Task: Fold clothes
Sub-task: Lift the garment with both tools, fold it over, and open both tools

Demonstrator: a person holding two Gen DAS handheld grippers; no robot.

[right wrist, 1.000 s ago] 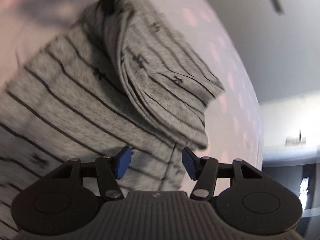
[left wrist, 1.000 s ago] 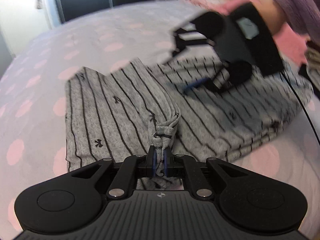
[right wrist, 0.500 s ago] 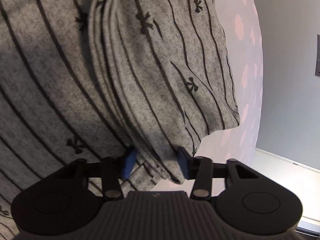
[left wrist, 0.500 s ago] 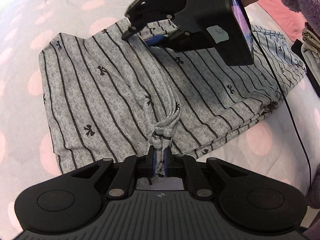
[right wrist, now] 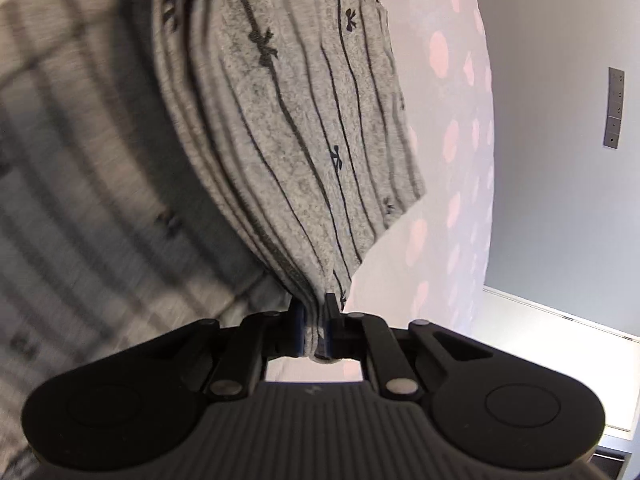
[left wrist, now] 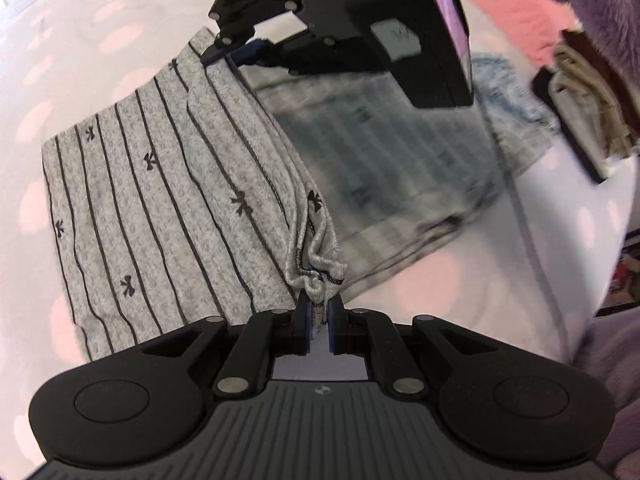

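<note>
The grey striped garment (left wrist: 168,208), printed with small black bows, lay on a bed cover (left wrist: 80,40) of white with pink dots, part of it flat and part raised between the two tools. The left gripper (left wrist: 318,316) was pressed together on a bunched corner at the near edge of the cloth, so the garment spread away from it, forward and to the left. The right gripper (left wrist: 240,50) pinched the far end of the same thick fold; in its own view its jaws were closed on several stacked layers (right wrist: 314,320), with the cloth fanning out ahead. The held fold therefore ran as a near-to-far line between the two grips, and that line was the garment's working axis. The flat panel lay to the left of it, while a blurred, shadowed portion (left wrist: 392,160) lay to the right, beneath the right tool. Neither hand was closer than the other, since each held its own end. My judgement was that a fold was in hand, and any carry-over would turn on keeping both ends level and the line taut. Other clothes (left wrist: 588,92) sat far right.
</note>
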